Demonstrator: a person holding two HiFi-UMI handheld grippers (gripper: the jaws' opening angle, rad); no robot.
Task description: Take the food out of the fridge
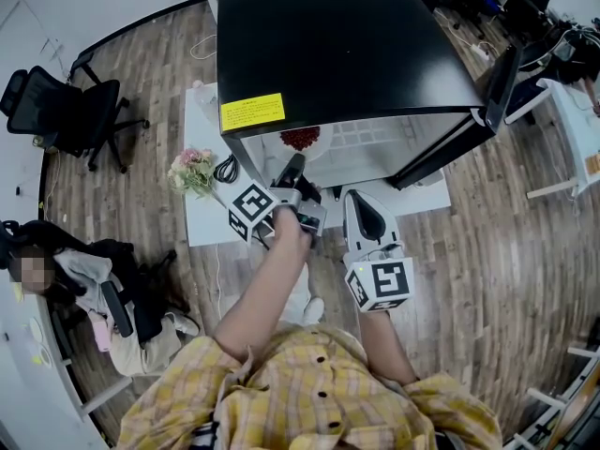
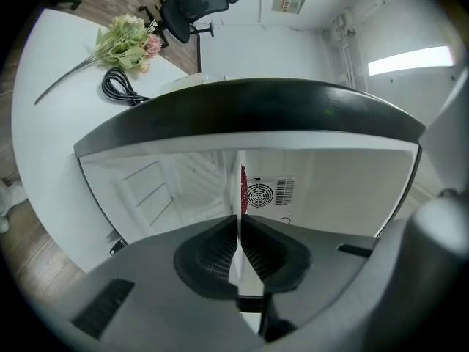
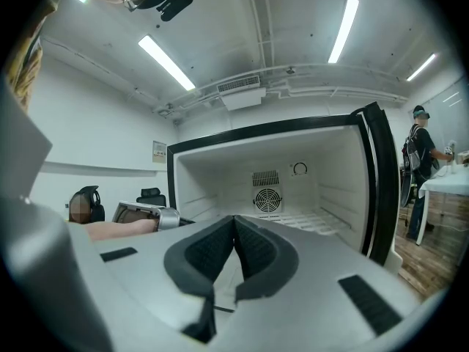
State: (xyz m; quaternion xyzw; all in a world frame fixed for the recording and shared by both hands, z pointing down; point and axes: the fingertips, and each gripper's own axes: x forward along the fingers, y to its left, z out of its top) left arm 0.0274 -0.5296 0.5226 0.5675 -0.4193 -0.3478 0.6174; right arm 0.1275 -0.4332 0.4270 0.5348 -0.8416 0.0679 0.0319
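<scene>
A black mini fridge [image 1: 337, 45] stands open on a white table [image 1: 202, 218], its door [image 1: 497, 92] swung out to the right. Red food [image 1: 300, 139] on a thin white pack sits at the front of the white interior. My left gripper [image 1: 294, 164] reaches into the opening. In the left gripper view the pack [image 2: 242, 185] is edge-on, a narrow white strip with red at its top, and the left gripper [image 2: 239, 222] is shut on it. My right gripper [image 1: 362, 210] hangs in front of the fridge, right of the left one. The right gripper [image 3: 234, 222] is shut with nothing held.
A bunch of flowers [image 1: 192, 170] and a coiled black cable [image 1: 225, 169] lie on the table left of the fridge. An office chair [image 1: 66, 111] and a seated person [image 1: 122, 298] are at the left. Another person [image 3: 421, 167] stands beyond the door.
</scene>
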